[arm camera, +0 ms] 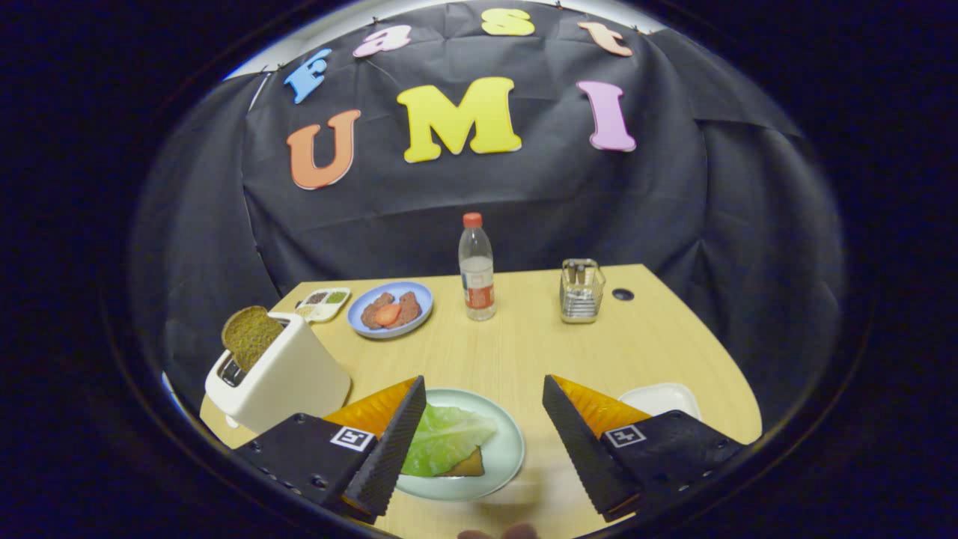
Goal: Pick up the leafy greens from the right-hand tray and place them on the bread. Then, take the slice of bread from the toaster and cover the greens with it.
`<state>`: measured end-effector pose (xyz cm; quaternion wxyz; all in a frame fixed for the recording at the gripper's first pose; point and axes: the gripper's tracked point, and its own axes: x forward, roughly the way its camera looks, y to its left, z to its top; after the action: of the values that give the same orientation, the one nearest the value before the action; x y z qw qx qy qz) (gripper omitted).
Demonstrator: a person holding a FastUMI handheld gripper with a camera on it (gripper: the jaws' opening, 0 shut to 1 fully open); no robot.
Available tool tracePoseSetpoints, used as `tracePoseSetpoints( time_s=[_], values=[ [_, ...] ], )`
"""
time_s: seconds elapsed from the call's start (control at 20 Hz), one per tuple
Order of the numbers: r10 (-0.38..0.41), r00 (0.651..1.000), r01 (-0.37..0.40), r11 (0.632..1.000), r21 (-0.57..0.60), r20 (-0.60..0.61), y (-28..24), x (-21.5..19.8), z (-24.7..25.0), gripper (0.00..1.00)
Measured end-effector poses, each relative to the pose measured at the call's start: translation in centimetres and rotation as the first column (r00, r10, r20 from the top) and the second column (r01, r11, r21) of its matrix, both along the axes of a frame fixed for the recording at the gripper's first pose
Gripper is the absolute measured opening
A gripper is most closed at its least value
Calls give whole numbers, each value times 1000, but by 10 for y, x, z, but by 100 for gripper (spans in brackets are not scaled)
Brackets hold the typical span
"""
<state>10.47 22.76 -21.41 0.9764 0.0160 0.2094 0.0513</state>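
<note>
Gripper [483, 430] spread wide and holding nothing, above the pale plate [503, 449] where leafy greens [447, 438] already lie on the bread [465, 466], with the right-hand tray [662, 398] at about two o'clock from the plate. Remaining slice of bread [249, 337] upright in the toaster [281, 378] at ten o'clock across the surface [516, 352]. Likely trouble: clipping the toaster wall and shoving it, or pinching the slice off-centre so it tilts, drops, and drags the greens askew.
</note>
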Motion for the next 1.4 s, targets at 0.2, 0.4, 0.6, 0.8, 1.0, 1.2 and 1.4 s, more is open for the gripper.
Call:
tracePoseSetpoints(
  time_s=[0.2, 0.4, 0.6, 0.8, 1.0, 1.2, 1.4],
  values=[
    [30, 992, -28, 999, -24, 126, 27, -17, 62, 96],
    [134, 979, -133, 991, -13, 152, 104, -34, 83, 96],
    [212, 966, -212, 977, -15, 148, 182, -43, 78, 96],
    [261, 958, -262, 965, -11, 115, 246, -51, 62, 96],
    [247, 967, -246, 969, -19, 63, 287, -37, 30, 96],
    [197, 980, -197, 980, -39, -11, 300, -4, -9, 96],
    [185, 981, -188, 981, -53, -54, 304, 16, -26, 86]
  ],
)
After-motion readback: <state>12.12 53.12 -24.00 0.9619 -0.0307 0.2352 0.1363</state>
